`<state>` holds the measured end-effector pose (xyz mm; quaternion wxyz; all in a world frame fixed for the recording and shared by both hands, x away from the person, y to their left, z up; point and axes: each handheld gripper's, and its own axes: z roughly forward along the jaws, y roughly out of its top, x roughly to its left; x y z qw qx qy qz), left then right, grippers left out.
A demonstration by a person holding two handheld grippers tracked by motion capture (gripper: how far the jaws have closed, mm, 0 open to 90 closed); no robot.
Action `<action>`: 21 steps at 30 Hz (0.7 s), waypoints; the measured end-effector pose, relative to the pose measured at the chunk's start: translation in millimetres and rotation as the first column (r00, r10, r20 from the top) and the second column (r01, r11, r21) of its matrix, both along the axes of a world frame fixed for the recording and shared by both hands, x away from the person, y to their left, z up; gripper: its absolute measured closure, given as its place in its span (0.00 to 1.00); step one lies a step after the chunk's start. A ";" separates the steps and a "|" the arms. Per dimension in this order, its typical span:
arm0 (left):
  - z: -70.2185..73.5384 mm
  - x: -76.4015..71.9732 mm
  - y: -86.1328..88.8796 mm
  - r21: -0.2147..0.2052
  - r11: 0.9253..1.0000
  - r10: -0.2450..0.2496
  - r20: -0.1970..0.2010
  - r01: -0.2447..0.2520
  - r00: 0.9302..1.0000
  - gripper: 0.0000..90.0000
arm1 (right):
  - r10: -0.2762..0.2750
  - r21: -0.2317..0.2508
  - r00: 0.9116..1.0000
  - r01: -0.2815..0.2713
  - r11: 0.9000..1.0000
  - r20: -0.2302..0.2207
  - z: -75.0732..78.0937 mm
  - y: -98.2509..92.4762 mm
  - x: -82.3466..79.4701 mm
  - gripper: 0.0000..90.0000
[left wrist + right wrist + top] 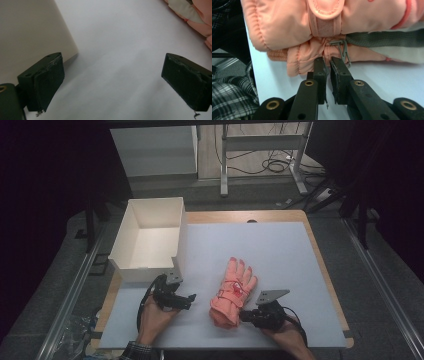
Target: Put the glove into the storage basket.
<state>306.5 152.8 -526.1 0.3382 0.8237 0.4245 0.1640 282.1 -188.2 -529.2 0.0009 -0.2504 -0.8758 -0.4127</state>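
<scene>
A pair of salmon-pink padded gloves (233, 289) lies stacked on the white mat (285, 250), fingers pointing away, cuffs toward me. My right gripper (243, 316) is at the cuffs. In the right gripper view its jaws (327, 60) are nearly together and pinch a fold of the lower glove (287, 22) beside a small metal clip (343, 48). My left gripper (188, 300) hovers open over bare mat, left of the gloves. In the left gripper view its jaws (112, 82) stand wide with nothing between them, and a glove (200, 22) shows at the top right.
An open white box (145, 269) stands at the mat's left rear, just beyond my left gripper; its wall (30, 32) is close on that gripper's left. The wooden table edge (330, 285) borders the mat. A plaid sleeve (229, 97) is at the near side.
</scene>
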 end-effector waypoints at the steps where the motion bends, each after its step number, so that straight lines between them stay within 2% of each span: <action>1: -0.3 0.1 1.1 -0.001 1.000 0.003 -0.002 -0.003 1.000 0.05 | 0.000 0.001 1.000 0.000 1.000 0.000 -0.3 2.0 0.3 0.91; 6: -2.5 1.1 4.4 0.005 1.000 0.009 -0.007 -0.009 1.000 0.05 | -0.008 0.002 1.000 0.008 1.000 0.003 -1.6 15.1 3.6 0.91; 9: -3.8 1.7 6.2 -0.009 1.000 0.021 -0.009 -0.021 1.000 0.05 | -0.017 -0.001 1.000 0.017 1.000 0.008 -1.8 21.7 6.1 0.92; 12: -4.8 2.7 8.6 -0.013 0.999 0.029 -0.008 -0.029 1.000 0.05 | -0.044 -0.032 0.998 0.045 0.998 0.037 -2.9 29.4 10.4 0.93; 14: -5.5 2.9 9.9 -0.017 0.999 0.034 -0.011 -0.034 0.999 0.05 | -0.049 -0.035 0.998 0.050 0.998 0.029 -5.4 32.6 14.4 0.93; 16: -6.2 3.5 11.1 -0.015 0.999 0.030 -0.010 -0.030 0.999 0.05 | -0.053 -0.021 0.998 0.054 0.998 0.022 -6.7 34.6 17.5 0.93; 21: -7.2 3.7 11.4 -0.013 1.000 0.011 -0.021 -0.011 1.000 0.05 | -0.055 -0.026 0.998 0.056 0.998 0.031 -6.4 37.8 19.3 0.93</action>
